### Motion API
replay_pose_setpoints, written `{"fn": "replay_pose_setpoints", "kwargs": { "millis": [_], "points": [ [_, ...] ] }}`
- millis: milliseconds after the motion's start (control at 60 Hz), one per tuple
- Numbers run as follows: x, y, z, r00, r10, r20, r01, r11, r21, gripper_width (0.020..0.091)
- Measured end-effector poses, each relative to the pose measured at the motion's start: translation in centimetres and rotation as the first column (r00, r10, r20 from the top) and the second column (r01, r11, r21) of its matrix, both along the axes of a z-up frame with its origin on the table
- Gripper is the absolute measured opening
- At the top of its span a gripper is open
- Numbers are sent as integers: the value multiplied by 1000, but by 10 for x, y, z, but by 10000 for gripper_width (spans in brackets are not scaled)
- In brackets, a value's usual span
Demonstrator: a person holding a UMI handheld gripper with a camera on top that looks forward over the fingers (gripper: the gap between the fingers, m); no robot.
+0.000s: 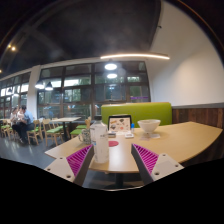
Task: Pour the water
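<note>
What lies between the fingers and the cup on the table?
In the gripper view only bare table lies between the open fingers and the cup. The cup stands just ahead of them, nearer the left finger.

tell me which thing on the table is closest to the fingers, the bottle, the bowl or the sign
The bottle. It stands at the table's near edge, just ahead of the open gripper. The bowl and sign sit farther back toward the green bench.
</note>
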State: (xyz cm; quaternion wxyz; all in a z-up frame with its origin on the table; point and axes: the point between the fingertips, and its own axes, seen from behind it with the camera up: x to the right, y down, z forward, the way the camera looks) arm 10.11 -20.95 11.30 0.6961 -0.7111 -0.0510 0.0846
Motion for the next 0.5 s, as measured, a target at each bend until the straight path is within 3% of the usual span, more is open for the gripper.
{"fn": "replay_pose_setpoints", "kwargs": {
  "millis": [233,500],
  "points": [
    [-67,71,-25,997,23,80,-21,1000,-18,814],
    [-75,167,-22,975,-141,171,143,990,1,812]
  ]
}}
